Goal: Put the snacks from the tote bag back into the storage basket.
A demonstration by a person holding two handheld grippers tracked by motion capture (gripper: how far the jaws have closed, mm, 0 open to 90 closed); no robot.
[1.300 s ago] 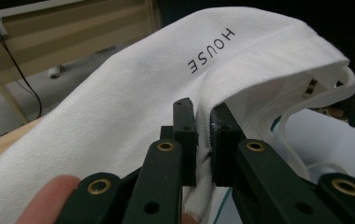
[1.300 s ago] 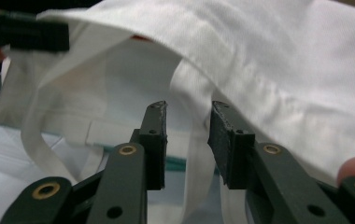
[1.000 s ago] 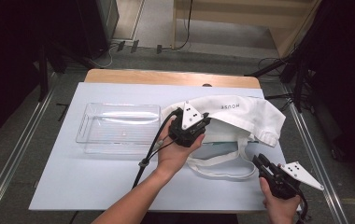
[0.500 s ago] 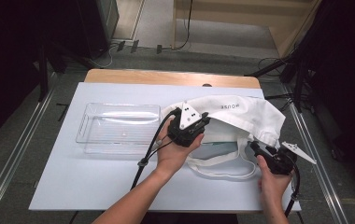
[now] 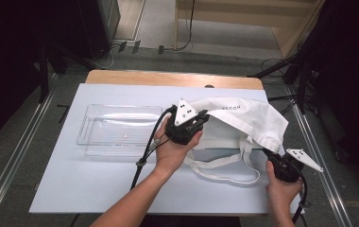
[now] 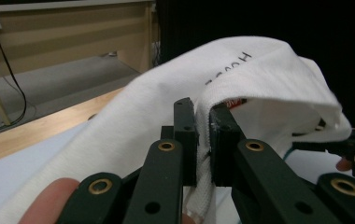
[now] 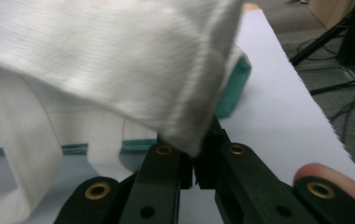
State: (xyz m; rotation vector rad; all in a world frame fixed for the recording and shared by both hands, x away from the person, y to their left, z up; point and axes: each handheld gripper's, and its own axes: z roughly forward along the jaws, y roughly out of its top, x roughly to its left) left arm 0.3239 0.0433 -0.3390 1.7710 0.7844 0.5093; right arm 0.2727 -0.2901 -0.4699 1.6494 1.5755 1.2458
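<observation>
The right gripper [image 5: 268,156] has slid in and its jaws have just been closing on the white tote bag's [image 5: 248,118] corner, while the left gripper [image 5: 201,115] pinches the rim, apparently holding its mouth open on the tabletop [image 5: 64,189].

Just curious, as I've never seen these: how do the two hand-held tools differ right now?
The left tool sits mid-table, pinching the white bag by its raised edge; the right tool sits low near the table's right edge, at the bag's drooping corner. The left one lifts cloth; the right one lifts nothing. Both are black, with jaws closed.
</observation>
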